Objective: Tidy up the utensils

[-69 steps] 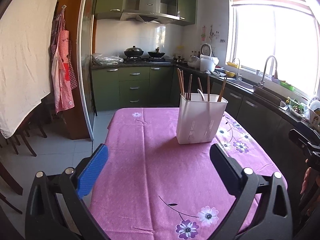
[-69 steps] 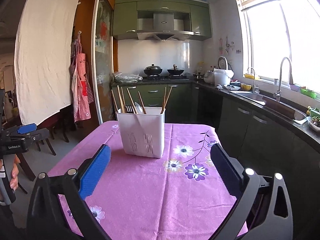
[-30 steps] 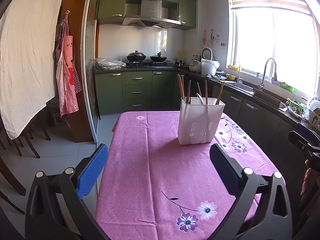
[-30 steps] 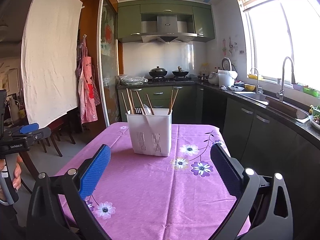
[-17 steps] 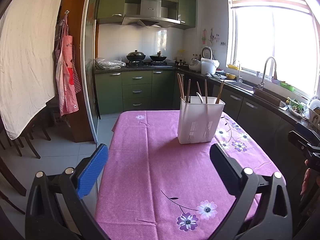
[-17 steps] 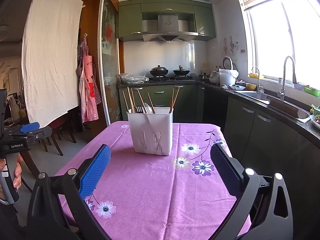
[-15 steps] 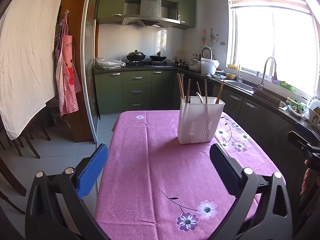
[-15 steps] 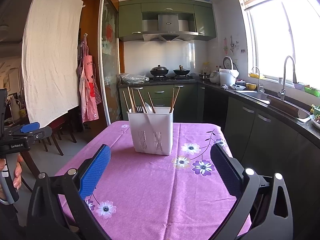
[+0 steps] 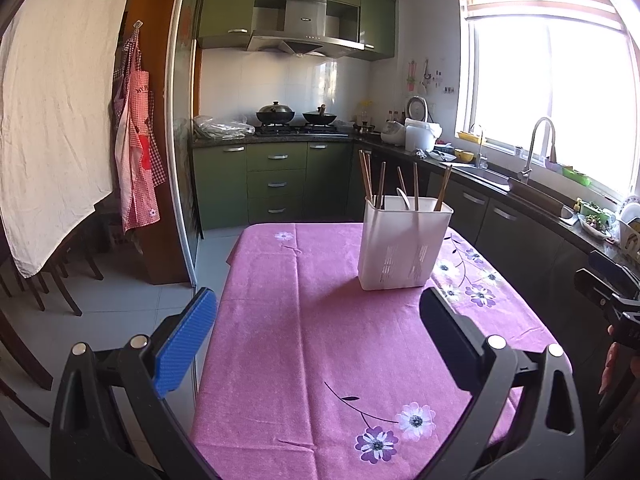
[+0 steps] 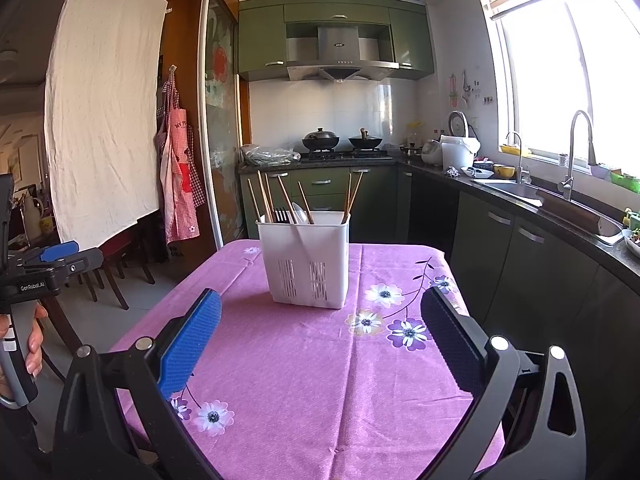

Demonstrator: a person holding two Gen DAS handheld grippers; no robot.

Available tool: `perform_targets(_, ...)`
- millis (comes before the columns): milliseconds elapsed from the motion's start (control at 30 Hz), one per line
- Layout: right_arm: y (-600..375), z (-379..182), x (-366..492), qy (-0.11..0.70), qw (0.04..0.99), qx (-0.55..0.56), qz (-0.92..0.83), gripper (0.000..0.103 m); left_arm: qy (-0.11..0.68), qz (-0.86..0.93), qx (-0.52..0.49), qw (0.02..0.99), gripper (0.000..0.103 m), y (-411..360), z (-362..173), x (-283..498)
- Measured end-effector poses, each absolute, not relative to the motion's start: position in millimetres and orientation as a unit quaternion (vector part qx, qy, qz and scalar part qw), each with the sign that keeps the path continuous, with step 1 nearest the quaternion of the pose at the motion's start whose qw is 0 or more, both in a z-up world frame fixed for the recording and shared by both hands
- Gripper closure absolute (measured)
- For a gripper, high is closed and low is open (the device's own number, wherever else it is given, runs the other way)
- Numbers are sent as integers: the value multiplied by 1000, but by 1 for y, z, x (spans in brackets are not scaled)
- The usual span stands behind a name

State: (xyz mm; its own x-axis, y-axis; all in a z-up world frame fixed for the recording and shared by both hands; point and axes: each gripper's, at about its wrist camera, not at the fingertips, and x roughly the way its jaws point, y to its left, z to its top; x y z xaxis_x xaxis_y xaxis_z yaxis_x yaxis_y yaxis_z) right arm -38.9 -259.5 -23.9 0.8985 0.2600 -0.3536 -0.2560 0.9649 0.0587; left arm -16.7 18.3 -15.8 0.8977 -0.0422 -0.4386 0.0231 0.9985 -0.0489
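Observation:
A white slotted utensil holder (image 9: pixel 404 242) stands upright on the pink flowered tablecloth (image 9: pixel 320 340); it also shows in the right wrist view (image 10: pixel 306 258). Several wooden chopsticks (image 10: pixel 264 196), a dark fork (image 10: pixel 281 214) and a pale spoon (image 10: pixel 299 212) stand in it. My left gripper (image 9: pixel 316 320) is open and empty, held back from the holder above the near part of the table. My right gripper (image 10: pixel 320 322) is open and empty, also short of the holder. Each gripper shows at the edge of the other's view.
Green kitchen cabinets (image 9: pixel 276 184) and a stove with two pans (image 9: pixel 296 114) are behind the table. A counter with a sink and tap (image 10: pixel 576 152) runs along the right. Wooden chairs (image 10: pixel 116 264) and a hanging apron (image 9: pixel 136 152) are on the left.
Both grippers have drawn back a little from the holder over the last seconds and are nearly still now. Both stay open and empty.

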Motion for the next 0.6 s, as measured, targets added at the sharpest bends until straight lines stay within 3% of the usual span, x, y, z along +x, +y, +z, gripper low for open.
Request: perform_targets(600,-259,-27,-37,187,973,4,137,5,238,-23,-14,971,7,15,-15,-15)
